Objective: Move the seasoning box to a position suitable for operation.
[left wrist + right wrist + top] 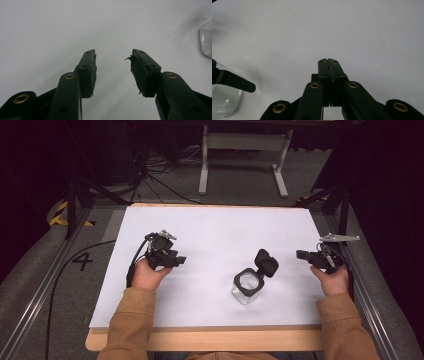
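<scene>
A clear glass jar [246, 286] stands upright on the white table top [210, 235], right of centre near the front. Its black hinged lid [266, 262] is flipped open and leans back to the upper right. My left gripper [181, 261] is held at the left of the table, pointing right towards the jar, jaws open and empty; a corner of the jar [206, 40] sits at the right edge of its own view. My right gripper [299, 254] is at the right edge, pointing left, jaws shut with nothing between them [328, 60]. The jar [224, 100] and lid [234, 81] appear at lower left there.
The table's wooden front edge [210, 337] lies near the person's sleeves. Metal rails [45, 285] run along both sides. Cables and a white frame leg [204, 165] lie on the floor beyond the far edge.
</scene>
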Demonstrator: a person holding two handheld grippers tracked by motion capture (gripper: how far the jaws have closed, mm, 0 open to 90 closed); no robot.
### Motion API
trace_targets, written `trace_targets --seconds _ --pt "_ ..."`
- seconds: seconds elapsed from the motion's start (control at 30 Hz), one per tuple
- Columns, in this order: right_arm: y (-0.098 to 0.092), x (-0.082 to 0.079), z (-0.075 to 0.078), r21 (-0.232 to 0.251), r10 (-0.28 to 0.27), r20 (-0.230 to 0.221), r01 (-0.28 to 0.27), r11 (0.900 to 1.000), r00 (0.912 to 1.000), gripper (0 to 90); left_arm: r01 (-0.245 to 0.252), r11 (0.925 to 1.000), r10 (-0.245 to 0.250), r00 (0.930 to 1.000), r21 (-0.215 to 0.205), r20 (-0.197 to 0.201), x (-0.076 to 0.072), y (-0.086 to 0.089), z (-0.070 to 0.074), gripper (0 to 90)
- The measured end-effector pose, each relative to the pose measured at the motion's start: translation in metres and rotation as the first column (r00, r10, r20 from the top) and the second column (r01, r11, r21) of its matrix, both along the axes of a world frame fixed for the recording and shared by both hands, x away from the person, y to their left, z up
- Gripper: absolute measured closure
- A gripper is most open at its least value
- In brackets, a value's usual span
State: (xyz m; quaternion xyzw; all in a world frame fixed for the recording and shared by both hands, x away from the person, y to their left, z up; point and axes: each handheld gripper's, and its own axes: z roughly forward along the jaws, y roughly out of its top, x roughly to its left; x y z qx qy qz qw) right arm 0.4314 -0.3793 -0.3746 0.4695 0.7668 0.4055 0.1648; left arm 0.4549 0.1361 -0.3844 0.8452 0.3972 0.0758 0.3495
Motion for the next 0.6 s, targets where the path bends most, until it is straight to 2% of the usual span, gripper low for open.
trace_targets --seconds 0.17,0.23,0.3,0.33,0.43,0.53,0.57,0.6 --pt "0.003 -0.001 0.003 0.0 0.011 0.008 -0.011 1.0 0.9999 89.1 0.003 1.0 -0.003 0.9999 0.001 0.012 -0.002 0.001 0.003 59.5" --pt "0.002 -0.003 0.004 -0.002 0.011 0.014 -0.011 1.0 0.9998 89.0 0.001 0.9997 -0.001 1.0 -0.026 0.009 -0.002 0.001 0.005 62.2" --pt "0.002 -0.004 0.004 0.001 0.01 0.01 -0.01 1.0 0.9999 89.1 0.007 0.9995 -0.007 1.0 -0.033 -0.001 -0.003 0.0 0.007 64.8" --pt "0.002 -0.005 0.005 -0.004 0.012 0.014 -0.012 1.0 0.9998 89.1 0.016 0.999 -0.015 0.9999 -0.042 0.004 -0.003 -0.002 0.008 64.8" --pt "0.002 -0.01 0.008 -0.002 0.014 0.022 -0.014 1.0 0.9997 89.1 0.069 0.996 -0.069 0.9975 -0.056 0.016 -0.005 -0.011 0.014 75.5" --pt "0.002 -0.013 0.011 -0.002 0.016 0.031 -0.016 1.0 0.9994 89.1 0.118 0.9919 -0.117 0.9927 -0.046 0.028 -0.009 -0.02 0.017 82.8" --pt "0.002 -0.013 0.011 -0.002 0.016 0.031 -0.016 1.0 0.9994 89.1 0.118 0.9919 -0.117 0.9927 -0.046 0.028 -0.009 -0.02 0.017 86.1" --pt "0.002 -0.014 0.012 -0.003 0.019 0.035 -0.019 1.0 0.9992 89.0 0.147 0.9873 -0.146 0.989 -0.06 0.025 -0.01 -0.023 0.02 86.1"
